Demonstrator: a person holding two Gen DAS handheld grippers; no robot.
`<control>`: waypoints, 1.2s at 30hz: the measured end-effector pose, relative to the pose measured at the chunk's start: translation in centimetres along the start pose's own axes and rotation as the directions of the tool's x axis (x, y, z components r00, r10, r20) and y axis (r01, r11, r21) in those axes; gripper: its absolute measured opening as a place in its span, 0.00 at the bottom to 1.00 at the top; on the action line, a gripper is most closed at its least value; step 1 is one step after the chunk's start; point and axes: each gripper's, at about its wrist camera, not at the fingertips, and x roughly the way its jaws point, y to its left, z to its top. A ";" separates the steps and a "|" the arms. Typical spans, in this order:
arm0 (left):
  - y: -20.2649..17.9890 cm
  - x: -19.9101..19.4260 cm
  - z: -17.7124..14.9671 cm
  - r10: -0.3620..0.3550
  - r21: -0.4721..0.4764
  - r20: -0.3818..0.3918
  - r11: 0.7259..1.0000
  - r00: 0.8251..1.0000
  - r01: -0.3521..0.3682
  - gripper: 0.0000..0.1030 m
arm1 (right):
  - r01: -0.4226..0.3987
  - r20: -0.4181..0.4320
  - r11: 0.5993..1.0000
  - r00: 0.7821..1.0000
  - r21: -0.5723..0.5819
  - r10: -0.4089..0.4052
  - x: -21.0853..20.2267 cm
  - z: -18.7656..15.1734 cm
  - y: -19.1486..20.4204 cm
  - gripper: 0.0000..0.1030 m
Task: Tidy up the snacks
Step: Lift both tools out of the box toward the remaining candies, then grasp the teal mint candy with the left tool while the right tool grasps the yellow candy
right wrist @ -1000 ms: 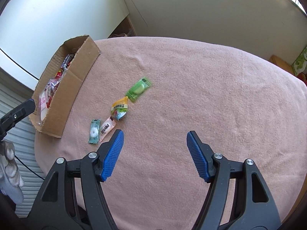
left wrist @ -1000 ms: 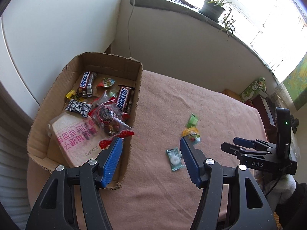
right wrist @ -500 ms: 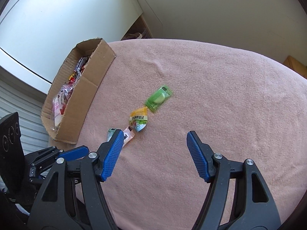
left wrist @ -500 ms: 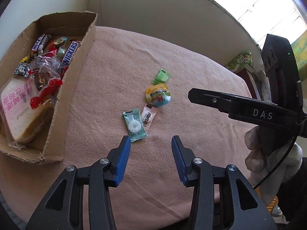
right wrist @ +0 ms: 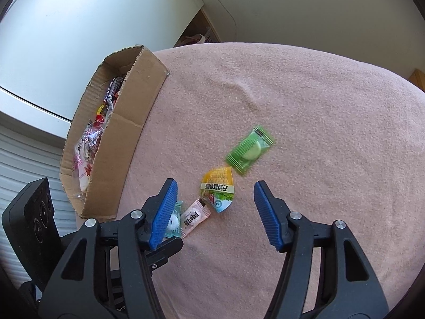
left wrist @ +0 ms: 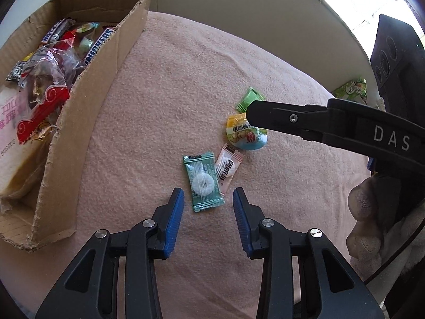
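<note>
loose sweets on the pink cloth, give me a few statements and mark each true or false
1. Four wrapped sweets lie loose on the pink cloth. True.
2. The teal sweet is inside the cardboard box. False: it lies on the cloth, just ahead of the left hand-held gripper.
3. The pale pink sweet lies beside the teal one. True.
4. The right hand-held gripper grips the green sweet. False: its closing jaws hold nothing.
5. The box is empty. False: it holds snacks.

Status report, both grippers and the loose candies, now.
Left gripper closing, teal candy just ahead. Right gripper closing, empty, over yellow packet. Nothing in the way.
</note>
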 end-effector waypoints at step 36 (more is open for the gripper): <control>-0.8 -0.5 -1.1 0.037 0.063 0.059 0.997 0.998 -0.041 0.18 | 0.083 -0.025 0.989 0.996 -0.122 -0.087 2.2 -0.4 2.0 0.22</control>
